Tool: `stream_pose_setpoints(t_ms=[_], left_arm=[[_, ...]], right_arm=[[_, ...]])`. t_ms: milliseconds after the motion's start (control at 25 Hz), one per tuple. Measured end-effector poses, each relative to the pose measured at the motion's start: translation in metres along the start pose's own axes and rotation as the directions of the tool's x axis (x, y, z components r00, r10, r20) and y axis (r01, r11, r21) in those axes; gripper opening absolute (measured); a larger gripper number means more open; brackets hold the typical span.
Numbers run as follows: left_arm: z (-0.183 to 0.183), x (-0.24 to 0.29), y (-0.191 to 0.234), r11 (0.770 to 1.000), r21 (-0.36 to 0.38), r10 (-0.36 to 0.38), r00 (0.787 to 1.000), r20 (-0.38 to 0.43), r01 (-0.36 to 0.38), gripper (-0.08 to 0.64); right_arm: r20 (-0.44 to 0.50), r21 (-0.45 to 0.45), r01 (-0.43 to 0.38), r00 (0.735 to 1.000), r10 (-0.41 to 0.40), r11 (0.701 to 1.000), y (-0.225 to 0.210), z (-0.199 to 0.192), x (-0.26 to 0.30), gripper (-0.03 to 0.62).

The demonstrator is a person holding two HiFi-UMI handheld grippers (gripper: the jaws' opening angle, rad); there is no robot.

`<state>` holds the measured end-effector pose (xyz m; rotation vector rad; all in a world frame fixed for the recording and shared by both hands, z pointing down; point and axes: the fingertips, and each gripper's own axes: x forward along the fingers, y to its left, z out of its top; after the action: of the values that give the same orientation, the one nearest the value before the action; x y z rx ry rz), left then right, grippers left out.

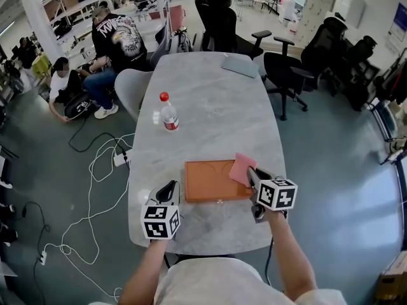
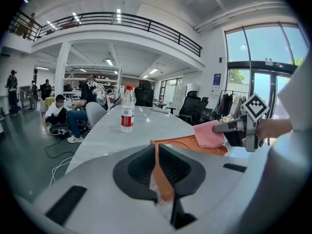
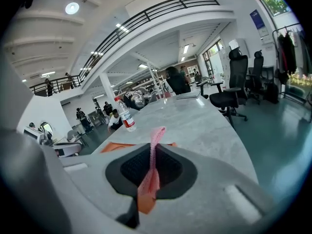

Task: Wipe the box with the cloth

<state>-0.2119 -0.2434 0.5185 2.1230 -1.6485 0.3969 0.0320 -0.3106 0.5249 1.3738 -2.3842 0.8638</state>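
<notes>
A flat orange box (image 1: 210,180) lies on the grey table (image 1: 210,107) near its front edge. My left gripper (image 1: 173,189) sits at the box's left edge. In the left gripper view its jaws are shut on a thin orange edge of the box (image 2: 185,143), at the gripper (image 2: 163,179). My right gripper (image 1: 252,173) is shut on a pink cloth (image 1: 242,168), which hangs over the box's right end. The right gripper view shows the cloth (image 3: 155,150) pinched upright between the jaws of that gripper (image 3: 148,179), with the box (image 3: 117,146) beyond it.
A water bottle (image 1: 168,116) with a red cap stands mid-table, left of centre. A grey flat item (image 1: 240,66) lies at the far end. Black office chairs (image 1: 289,68) stand to the right. People (image 1: 114,43) sit at the far left, and cables (image 1: 95,170) trail on the floor.
</notes>
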Motion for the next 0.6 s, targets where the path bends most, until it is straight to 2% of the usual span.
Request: stream_pose_setpoints(t_ms=[360,600], left_arm=[[-0.001,0.005,-0.004,1.0,0.007,-0.01,1.0,-0.003,0.01,0.026],[0.002,0.001,-0.007,1.0,0.011,-0.014,1.0,-0.004,0.014,0.026]], right_arm=[[0.027,0.033,0.061,0.998,-0.062,0.998,-0.032,0.002,-0.015,0.015],[0.082,0.072,-0.012,0.997,0.006,0.997,-0.006,0.019,-0.027,0.015]])
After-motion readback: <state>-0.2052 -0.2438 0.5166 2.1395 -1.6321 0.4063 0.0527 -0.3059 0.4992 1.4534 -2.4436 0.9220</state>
